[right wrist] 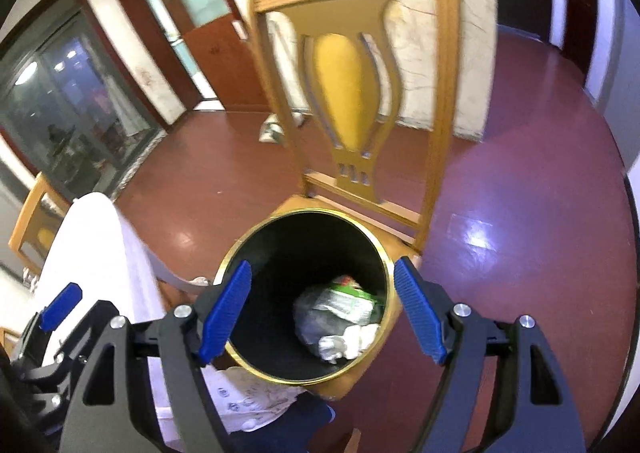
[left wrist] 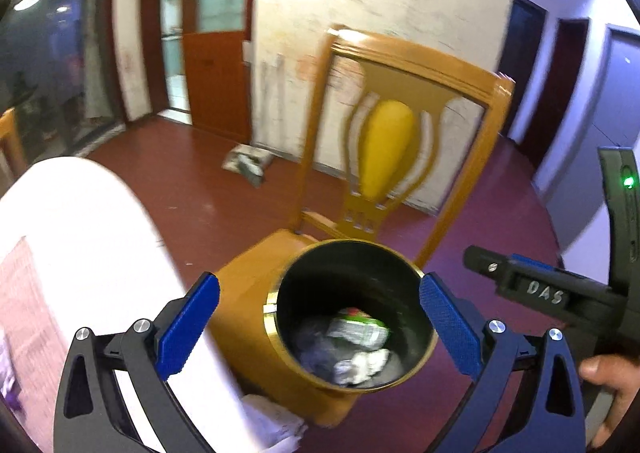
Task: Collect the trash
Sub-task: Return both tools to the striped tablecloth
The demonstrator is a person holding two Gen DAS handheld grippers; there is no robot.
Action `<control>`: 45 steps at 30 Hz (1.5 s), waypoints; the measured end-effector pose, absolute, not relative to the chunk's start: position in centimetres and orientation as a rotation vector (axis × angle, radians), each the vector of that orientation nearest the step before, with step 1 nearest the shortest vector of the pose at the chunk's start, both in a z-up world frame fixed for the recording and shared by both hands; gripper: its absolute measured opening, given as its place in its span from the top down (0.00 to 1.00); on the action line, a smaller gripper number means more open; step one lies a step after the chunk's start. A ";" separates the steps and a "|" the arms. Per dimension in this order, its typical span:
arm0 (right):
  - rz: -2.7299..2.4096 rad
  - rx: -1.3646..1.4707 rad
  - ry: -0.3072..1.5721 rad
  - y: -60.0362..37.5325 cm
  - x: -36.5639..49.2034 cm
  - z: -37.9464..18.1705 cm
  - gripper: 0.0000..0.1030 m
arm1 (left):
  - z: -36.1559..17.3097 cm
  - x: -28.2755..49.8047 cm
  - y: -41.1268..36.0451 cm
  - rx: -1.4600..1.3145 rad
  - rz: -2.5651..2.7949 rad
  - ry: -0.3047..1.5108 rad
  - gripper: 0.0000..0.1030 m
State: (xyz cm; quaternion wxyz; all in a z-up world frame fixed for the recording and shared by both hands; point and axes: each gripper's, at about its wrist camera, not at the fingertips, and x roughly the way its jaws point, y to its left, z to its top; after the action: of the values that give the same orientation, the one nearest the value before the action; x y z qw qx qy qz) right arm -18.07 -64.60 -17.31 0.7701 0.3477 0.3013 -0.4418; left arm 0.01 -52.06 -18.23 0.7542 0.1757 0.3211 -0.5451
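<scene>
Room: a glossy dark red floor (left wrist: 180,181) is running back to a scuffed cream wall (left wrist: 360,33).

Table: a round table under a white cloth (left wrist: 80,221) is sitting at my left, its edge just beside the chair.

Chair: a varnished yellow-orange wooden chair with a carved open back (right wrist: 352,85) is standing ahead of me, and its seat is carrying the bin.

Bin: a round black wastebasket with a thin gold rim (right wrist: 240,357) is standing upright on the chair seat, mouth open toward me, close to the seat's near edge.

Trash: a crumpled green-and-white printed wrapper (right wrist: 348,297) is lying at the bottom of the bin, with a wadded white tissue (right wrist: 348,341) just in front of it and touching it. A greyish crumpled mass is lying beside them; I cannot tell what it is.

My right tongs (right wrist: 320,309): black frame, ribbed blue pads, and I am holding them spread wide with nothing between the pads. They are hanging above the bin's mouth, the left pad over the near rim and the right pad out past the rim on the right; the trash is showing in the gap, well below.

My left tongs (left wrist: 316,325): same make, also spread wide and empty, touching nothing. The bin is sitting between and beyond the pads, nearer the right one.

My right hand (left wrist: 612,385) is gripping the other tool's handle at the left-wrist view's edge.
</scene>
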 end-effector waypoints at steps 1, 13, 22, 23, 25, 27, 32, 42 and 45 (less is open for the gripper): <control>-0.939 0.742 0.650 -64.1 -17.4 -17.0 0.28 | -17.9 0.5 -51.1 0.374 -1.167 0.693 0.06; -0.548 0.549 0.616 -53.3 -6.3 -10.9 0.28 | -11.2 6.8 -34.1 0.226 -0.869 0.585 0.06; -0.216 0.383 0.602 -42.6 0.9 -6.3 0.28 | -8.5 9.2 -18.2 0.116 -0.578 0.539 0.06; -0.187 0.370 0.610 -41.6 1.6 -6.3 0.28 | -8.4 9.6 -16.4 0.102 -0.540 0.539 0.06; -0.132 0.340 0.633 -39.5 3.2 -6.3 0.28 | -8.1 10.5 -14.0 0.080 -0.489 0.536 0.06; -0.092 0.314 0.655 -37.6 4.2 -6.5 0.28 | -7.9 11.2 -12.2 0.057 -0.454 0.533 0.06; -0.002 0.279 0.705 -34.2 6.4 -6.5 0.28 | -7.9 11.7 -9.2 0.035 -0.434 0.538 0.06; 0.122 0.182 0.956 -27.9 12.0 -10.6 0.28 | -8.8 12.8 -6.1 -0.010 -0.389 0.562 0.06; 0.141 0.168 1.037 -26.7 13.7 -12.5 0.28 | -9.0 13.0 -5.4 -0.021 -0.376 0.564 0.06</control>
State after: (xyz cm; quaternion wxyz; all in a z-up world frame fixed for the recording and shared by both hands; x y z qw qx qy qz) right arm 13.69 -26.72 -12.54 0.8629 0.0804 0.4944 0.0674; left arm 13.04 -5.45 -9.00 0.9430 -0.0103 0.2768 -0.1846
